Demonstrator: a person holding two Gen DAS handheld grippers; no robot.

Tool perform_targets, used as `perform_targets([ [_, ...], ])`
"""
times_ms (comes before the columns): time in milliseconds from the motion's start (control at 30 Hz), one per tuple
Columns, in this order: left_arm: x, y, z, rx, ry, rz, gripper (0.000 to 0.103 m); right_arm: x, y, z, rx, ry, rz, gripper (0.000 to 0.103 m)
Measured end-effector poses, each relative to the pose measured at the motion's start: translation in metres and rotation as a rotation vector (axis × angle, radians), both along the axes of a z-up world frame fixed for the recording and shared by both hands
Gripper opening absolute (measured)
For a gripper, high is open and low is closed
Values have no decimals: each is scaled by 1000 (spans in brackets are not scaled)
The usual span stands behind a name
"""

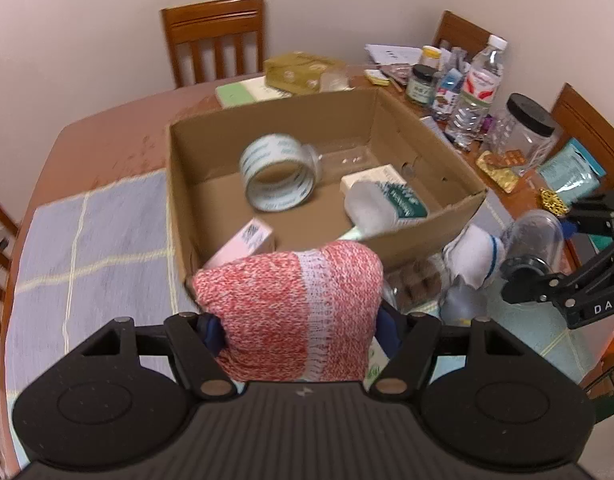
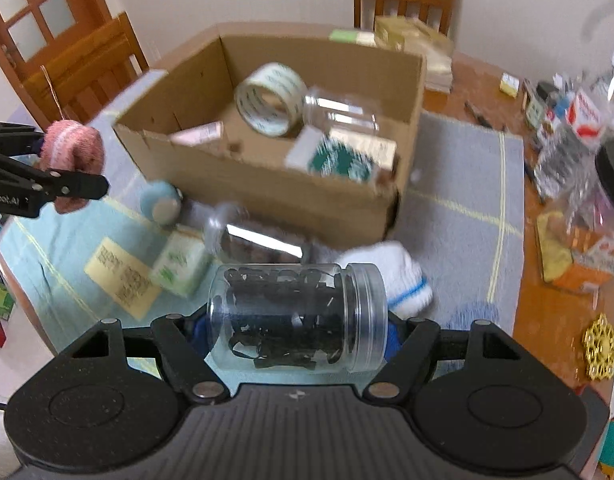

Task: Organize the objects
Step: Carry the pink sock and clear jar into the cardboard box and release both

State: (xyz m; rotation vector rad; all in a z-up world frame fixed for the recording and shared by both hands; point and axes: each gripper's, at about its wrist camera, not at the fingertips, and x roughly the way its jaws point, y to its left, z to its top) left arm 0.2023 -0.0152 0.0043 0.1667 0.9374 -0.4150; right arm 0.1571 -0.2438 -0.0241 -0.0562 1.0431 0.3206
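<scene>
My left gripper (image 1: 303,320) is shut on a rolled red-and-white knitted glove (image 1: 291,308), held just in front of the near wall of an open cardboard box (image 1: 387,108). The glove also shows in the right wrist view (image 2: 73,156). My right gripper (image 2: 295,320) is shut on a clear plastic jar (image 2: 299,316) full of black clips, lying sideways, in front of the box (image 2: 267,184). The box holds a tape roll (image 1: 279,172), a white-and-green carton (image 1: 387,192), a pink carton (image 1: 247,240) and a clear jar (image 2: 341,114).
On the mat before the box lie a white rolled sock (image 2: 391,276), a clear tube of brown items (image 2: 259,240), a green carton (image 2: 179,264), a yellow note (image 2: 123,276) and a blue ball (image 2: 161,200). Bottles, jars and blister packs (image 1: 503,164) crowd the table's right side. Wooden chairs (image 1: 215,36) surround it.
</scene>
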Motion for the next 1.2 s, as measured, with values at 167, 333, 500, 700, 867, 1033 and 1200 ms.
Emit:
perform_targets([
  [167,30,-4,5,5,-17,-39,70,18,16,21,17,-53,3,79],
  [333,63,-5,8,21,-31,-55,70,42,35,37,30,-114,7,79],
  [500,94,-4,8,26,-34,-77,70,66,52,44,36,-147,3,79],
  [700,125,-2,-4,48,-14,-71,70,91,68,42,40,-145,-5,79],
  [867,138,-1,-17,54,14,-74,74,101,76,39,85,-145,-36,96],
  [1033,145,-2,-25,103,-8,-44,91,96,70,40,93,-166,-71,103],
  [1200,150,0,-22,99,-25,-30,92,90,56,35,73,-152,-122,103],
])
